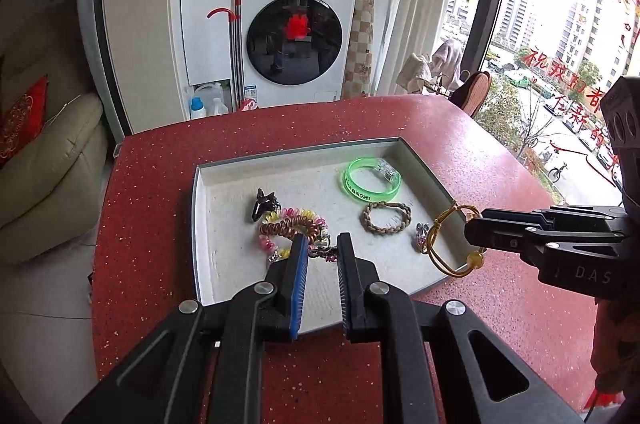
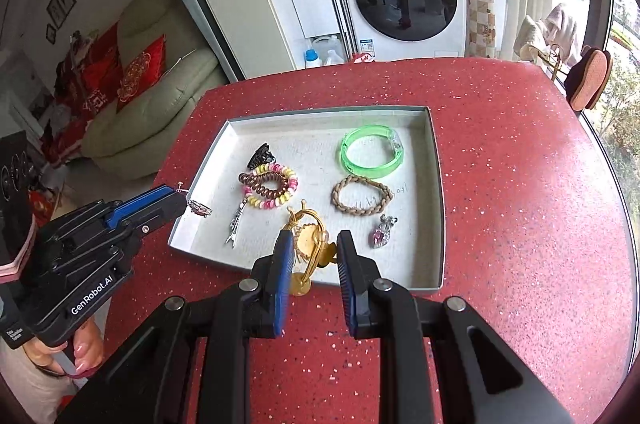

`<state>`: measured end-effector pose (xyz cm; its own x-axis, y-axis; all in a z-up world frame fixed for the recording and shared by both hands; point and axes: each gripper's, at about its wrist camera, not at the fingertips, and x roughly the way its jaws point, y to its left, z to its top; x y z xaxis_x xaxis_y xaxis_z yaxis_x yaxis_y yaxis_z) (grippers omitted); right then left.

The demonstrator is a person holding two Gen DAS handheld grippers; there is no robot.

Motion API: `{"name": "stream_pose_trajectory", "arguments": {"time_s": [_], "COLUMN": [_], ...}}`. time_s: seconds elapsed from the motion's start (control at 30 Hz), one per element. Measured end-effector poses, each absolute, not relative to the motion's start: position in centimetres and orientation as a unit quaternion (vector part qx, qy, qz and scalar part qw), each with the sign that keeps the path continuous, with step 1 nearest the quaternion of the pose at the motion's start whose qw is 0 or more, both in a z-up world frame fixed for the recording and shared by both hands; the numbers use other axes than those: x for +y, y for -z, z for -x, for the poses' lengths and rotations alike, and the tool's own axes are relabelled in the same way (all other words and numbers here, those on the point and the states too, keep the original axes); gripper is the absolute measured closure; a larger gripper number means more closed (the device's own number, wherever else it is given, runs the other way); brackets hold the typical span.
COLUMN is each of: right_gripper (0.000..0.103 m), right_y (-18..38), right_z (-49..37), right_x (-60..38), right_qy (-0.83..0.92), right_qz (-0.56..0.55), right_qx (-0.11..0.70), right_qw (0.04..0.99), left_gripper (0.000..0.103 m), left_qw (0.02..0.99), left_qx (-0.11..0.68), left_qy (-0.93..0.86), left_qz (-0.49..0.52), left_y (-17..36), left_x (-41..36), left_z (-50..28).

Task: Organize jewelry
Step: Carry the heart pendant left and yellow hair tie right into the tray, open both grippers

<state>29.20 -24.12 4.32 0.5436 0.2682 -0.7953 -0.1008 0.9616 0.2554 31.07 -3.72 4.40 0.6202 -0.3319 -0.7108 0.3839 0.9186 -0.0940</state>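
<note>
Your left gripper point(image 1: 322, 244) hangs over the near-left part of the tray point(image 2: 436, 184), its jaws closed on a small silver clip with pink stones point(image 2: 200, 210), which sticks out past the fingertips above the tray's left rim. Your right gripper point(image 2: 310, 244) is over the tray's near edge, pinching a gold elastic cord with a gold bead point(image 1: 452, 244); the loop dangles clear of the tray floor.

The tray sits in the middle of the red speckled bench point(image 2: 520, 184). On its floor lie a green bangle point(image 2: 372, 152) toward the far right corner, a braided tan bracelet point(image 2: 362, 200) just nearer, and a pink crystal charm point(image 2: 384, 232) nearer still. On the left lie a black claw clip point(image 2: 262, 154), coiled hair ties point(image 2: 270, 190) touching it, and a silver hair clip point(image 2: 236, 226).
</note>
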Motion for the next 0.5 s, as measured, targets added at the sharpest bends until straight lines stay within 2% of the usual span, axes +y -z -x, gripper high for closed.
{"name": "stream_pose_trajectory", "arguments": {"time_s": [0.5], "right_gripper": [0.079], "right_y": [-0.5], "right_z": [-32.7], "right_x": [-24.8], "right_qy": [-0.091], "right_qz": [-0.089], "right_qx": [0.490], "right_qw": [0.862], "left_gripper": [0.070], "left_qw": [0.884], "left_qx": [0.432], "left_qy": [0.174], "left_qz": [-0.043], "left_y": [1.3], "left_x": [-6.1], "left_z": [-34.8]}}
